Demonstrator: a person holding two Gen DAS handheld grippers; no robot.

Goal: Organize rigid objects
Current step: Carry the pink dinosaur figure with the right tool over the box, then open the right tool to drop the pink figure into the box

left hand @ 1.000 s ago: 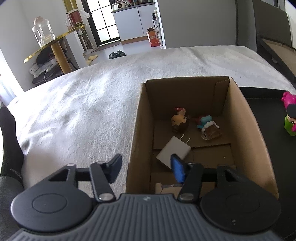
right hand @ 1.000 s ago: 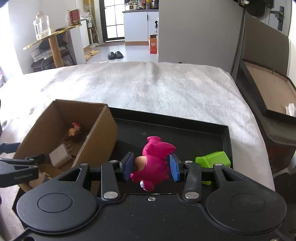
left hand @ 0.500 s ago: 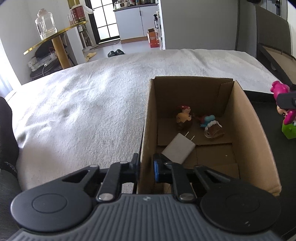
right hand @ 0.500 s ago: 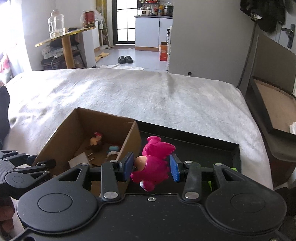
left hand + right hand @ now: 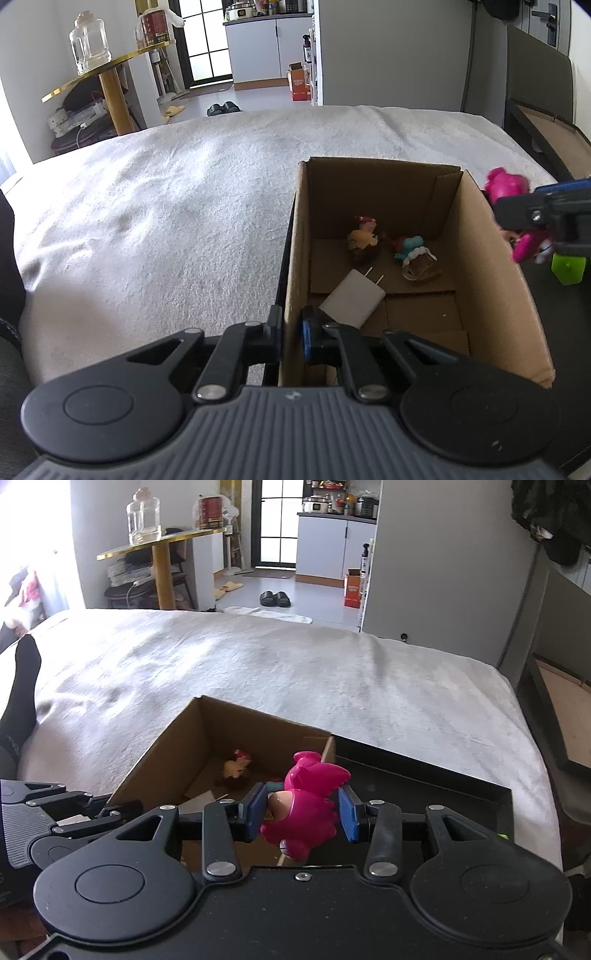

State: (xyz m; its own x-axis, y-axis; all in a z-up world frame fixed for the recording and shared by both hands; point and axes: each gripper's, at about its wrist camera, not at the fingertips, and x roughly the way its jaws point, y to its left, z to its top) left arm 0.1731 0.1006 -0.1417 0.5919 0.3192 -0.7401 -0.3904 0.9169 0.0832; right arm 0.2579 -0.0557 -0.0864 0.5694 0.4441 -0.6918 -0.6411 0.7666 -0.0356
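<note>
Left to right, as I see it:
1. My left gripper (image 5: pixel 292 334): pinching the near left wall of the cardboard box (image 5: pixel 491 273).
2. Box contents: white charger (image 5: pixel 352 298), two small figurines (image 5: pixel 364 240) at the far end.
3. My right gripper (image 5: pixel 303 814): clamped on the pink toy (image 5: pixel 306 808), held over the box's right wall.
4. Green block (image 5: pixel 567 266) on the black tray (image 5: pixel 443 775), right of the box.
</note>
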